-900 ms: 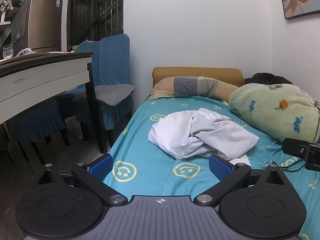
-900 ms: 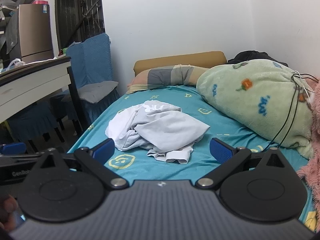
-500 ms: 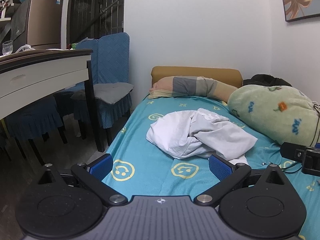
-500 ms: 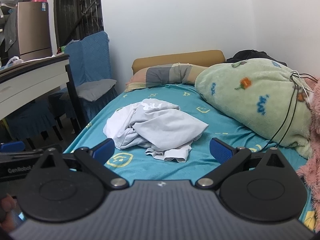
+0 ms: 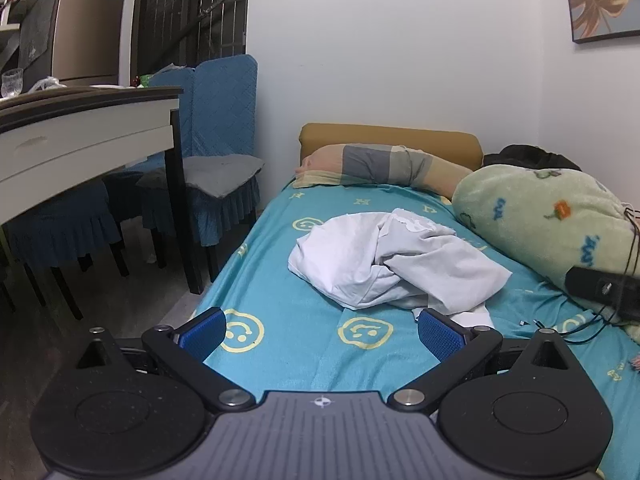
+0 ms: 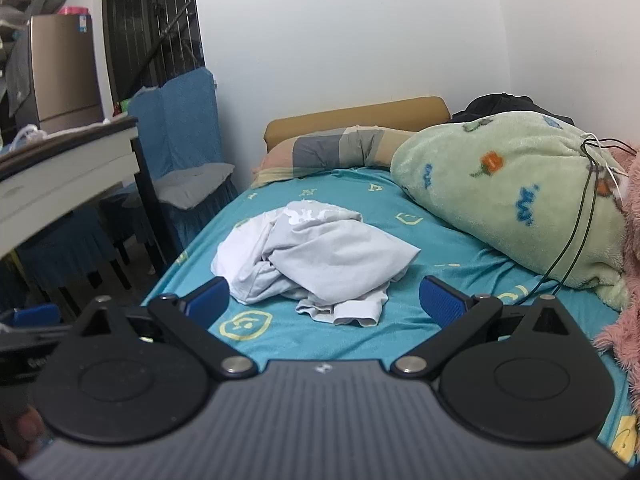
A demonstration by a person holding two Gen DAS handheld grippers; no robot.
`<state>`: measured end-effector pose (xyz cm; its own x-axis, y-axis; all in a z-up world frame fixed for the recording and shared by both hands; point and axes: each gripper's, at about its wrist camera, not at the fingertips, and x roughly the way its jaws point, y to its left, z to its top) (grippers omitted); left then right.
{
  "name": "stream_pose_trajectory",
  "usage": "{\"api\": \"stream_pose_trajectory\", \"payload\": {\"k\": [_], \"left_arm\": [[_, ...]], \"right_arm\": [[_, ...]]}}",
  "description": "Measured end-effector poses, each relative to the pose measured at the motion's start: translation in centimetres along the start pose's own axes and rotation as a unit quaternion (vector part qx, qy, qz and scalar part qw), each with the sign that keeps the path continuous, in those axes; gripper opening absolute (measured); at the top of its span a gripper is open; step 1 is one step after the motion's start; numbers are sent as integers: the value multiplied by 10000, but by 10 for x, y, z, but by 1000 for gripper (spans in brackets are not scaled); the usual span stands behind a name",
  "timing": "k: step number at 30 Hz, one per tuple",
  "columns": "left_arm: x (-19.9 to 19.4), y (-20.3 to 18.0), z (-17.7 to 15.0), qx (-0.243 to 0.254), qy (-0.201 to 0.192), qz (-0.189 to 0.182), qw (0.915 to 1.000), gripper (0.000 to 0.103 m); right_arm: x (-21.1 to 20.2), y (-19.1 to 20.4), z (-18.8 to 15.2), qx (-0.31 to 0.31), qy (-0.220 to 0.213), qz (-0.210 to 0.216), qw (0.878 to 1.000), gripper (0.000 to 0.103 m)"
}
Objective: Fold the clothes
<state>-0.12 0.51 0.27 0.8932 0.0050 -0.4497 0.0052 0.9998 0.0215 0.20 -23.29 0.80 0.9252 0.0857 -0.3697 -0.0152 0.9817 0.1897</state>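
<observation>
A crumpled white garment (image 5: pixel 394 262) lies in a heap in the middle of the teal bed sheet (image 5: pixel 304 344); it also shows in the right wrist view (image 6: pixel 316 256). My left gripper (image 5: pixel 322 330) is open and empty, a little short of the heap's near edge. My right gripper (image 6: pixel 324 300) is open and empty, just short of the heap's near hem. The right gripper's body shows at the right edge of the left wrist view (image 5: pixel 604 290).
A green plush blanket (image 6: pixel 508 196) and a pink fluffy one (image 6: pixel 630 272) fill the bed's right side, with black cables (image 6: pixel 576 240) over them. A striped pillow (image 5: pixel 380 166) lies at the headboard. A table (image 5: pixel 80 136) and blue chairs (image 5: pixel 216 172) stand left of the bed.
Both grippers have drifted slightly toward the bed, so the garment looks a little closer. Both stay open. The garment has not moved.
</observation>
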Motion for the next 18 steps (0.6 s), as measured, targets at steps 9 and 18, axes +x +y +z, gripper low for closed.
{"api": "stream_pose_trajectory", "payload": {"k": [9, 18], "left_arm": [[-16, -12, 21, -222, 18, -216, 9995, 103], [8, -42, 81, -390, -316, -331, 9982, 103]], "right_arm": [[-22, -25, 17, 280, -280, 145, 9991, 103], [-35, -58, 26, 118, -962, 135, 9952, 103]]}}
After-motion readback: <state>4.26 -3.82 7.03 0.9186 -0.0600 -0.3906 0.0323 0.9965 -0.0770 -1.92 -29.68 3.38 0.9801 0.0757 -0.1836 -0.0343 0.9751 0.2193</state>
